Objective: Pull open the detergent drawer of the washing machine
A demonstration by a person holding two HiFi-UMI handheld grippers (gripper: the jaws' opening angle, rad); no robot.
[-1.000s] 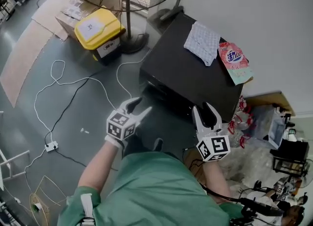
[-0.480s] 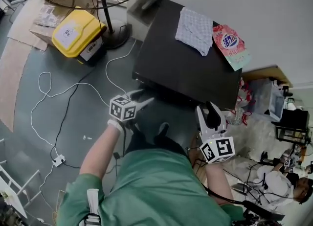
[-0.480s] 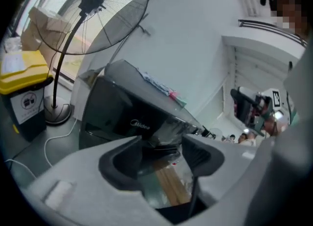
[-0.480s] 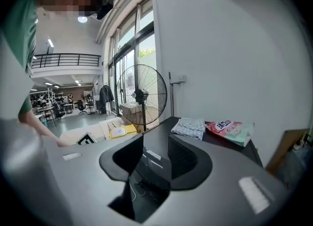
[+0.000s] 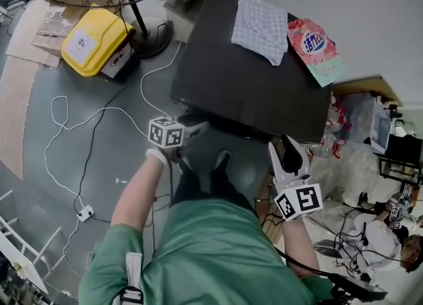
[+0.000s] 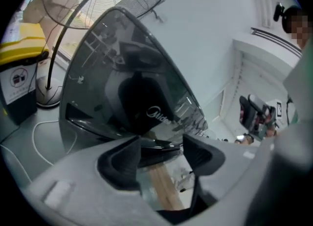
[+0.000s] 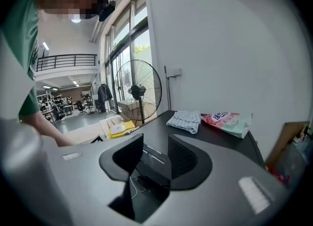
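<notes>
The black washing machine (image 5: 251, 79) fills the middle of the head view. My left gripper (image 5: 200, 124) is at its front upper left corner, level with the top of the front panel. In the left gripper view the jaws (image 6: 161, 149) are opening and frame the glossy front panel (image 6: 146, 107) with its white logo. The panel's lower edge shows between them, and neither pad presses on it. I cannot make out the drawer front. My right gripper (image 5: 285, 145) hangs open before the front right corner, holding nothing; in its own view it (image 7: 155, 159) looks across the machine's top.
A checked cloth (image 5: 260, 20) and a pink detergent bag (image 5: 316, 46) lie on the machine's top. A standing fan's base (image 5: 151, 38) and a yellow box (image 5: 89, 38) are on the floor to the left. White cable (image 5: 99, 119) runs across the floor. Clutter lies at the right.
My left gripper has dropped and moved in to the machine's front upper left corner, and has rolled. The right gripper has drifted slightly down and right. The machine now looks closer.
</notes>
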